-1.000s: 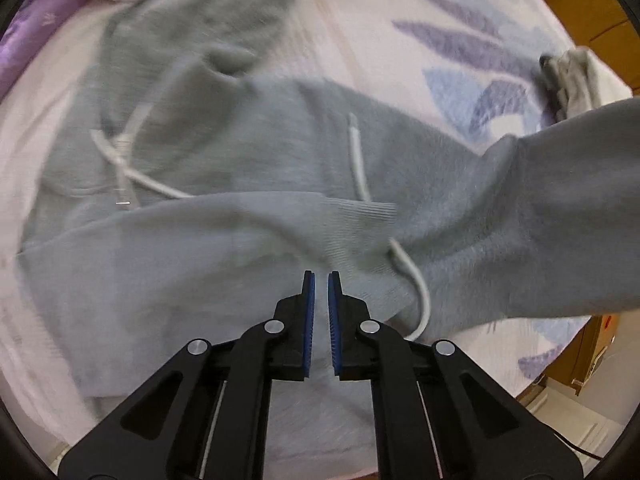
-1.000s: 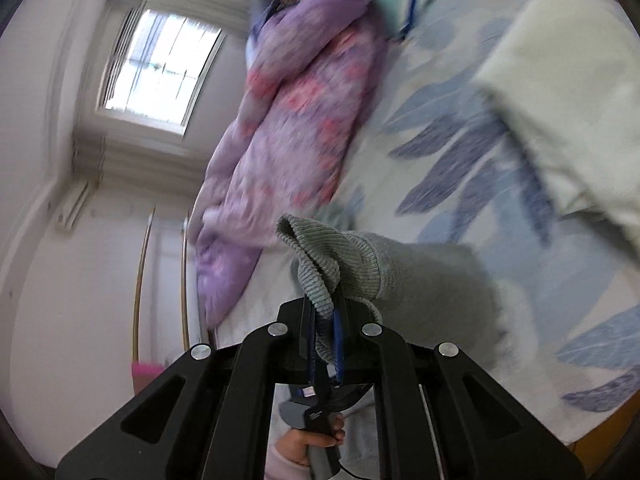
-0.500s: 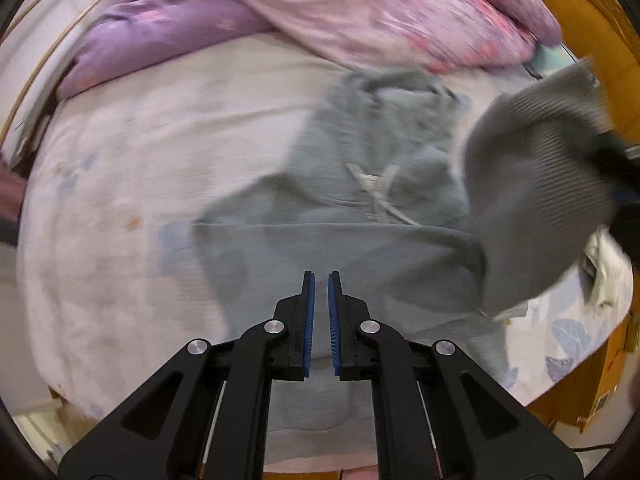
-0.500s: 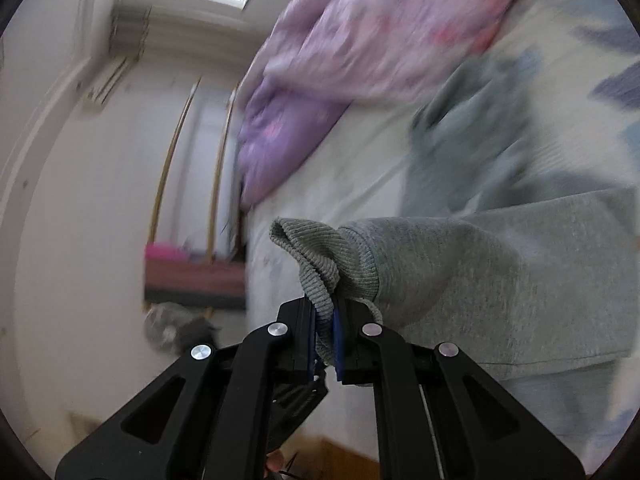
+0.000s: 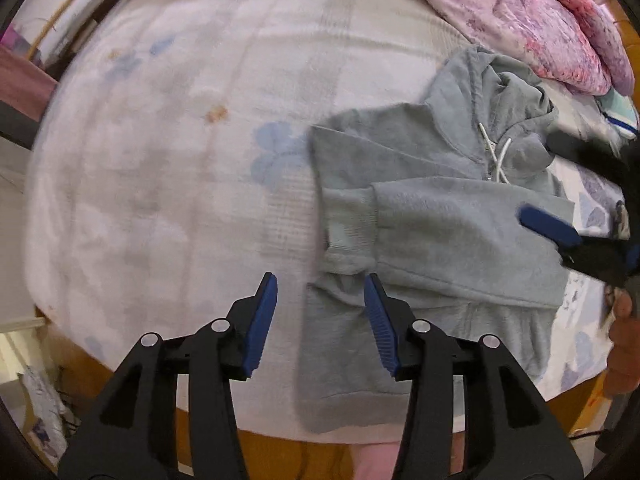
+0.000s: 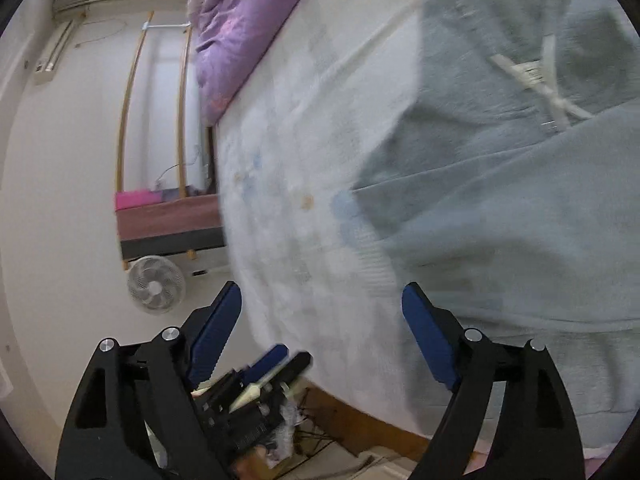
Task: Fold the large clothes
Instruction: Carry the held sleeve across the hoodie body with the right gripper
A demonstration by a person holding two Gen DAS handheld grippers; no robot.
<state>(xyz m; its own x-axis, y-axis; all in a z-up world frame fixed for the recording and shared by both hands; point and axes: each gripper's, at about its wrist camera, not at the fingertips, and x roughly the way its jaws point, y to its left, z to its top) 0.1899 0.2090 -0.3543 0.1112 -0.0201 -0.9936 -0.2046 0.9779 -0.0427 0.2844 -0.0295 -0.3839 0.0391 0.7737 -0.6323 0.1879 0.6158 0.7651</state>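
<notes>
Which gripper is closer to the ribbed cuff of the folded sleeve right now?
Left. The left gripper hangs open just short of the cuff. The right gripper is open at the hoodie's far side, across the sleeve.

Grey hoodie [image 5: 436, 216] flat on pale floral bedsheet [image 5: 180, 152], toward its right side; hood [image 5: 508, 96] up near pink quilt [image 5: 532, 20]; white drawstrings [image 5: 496, 152] at neck; one sleeve [image 5: 460, 228] folded across chest, ribbed cuff [image 5: 348, 232] at left edge; hem nearest bed edge; fabric soft, slightly rumpled.
</notes>
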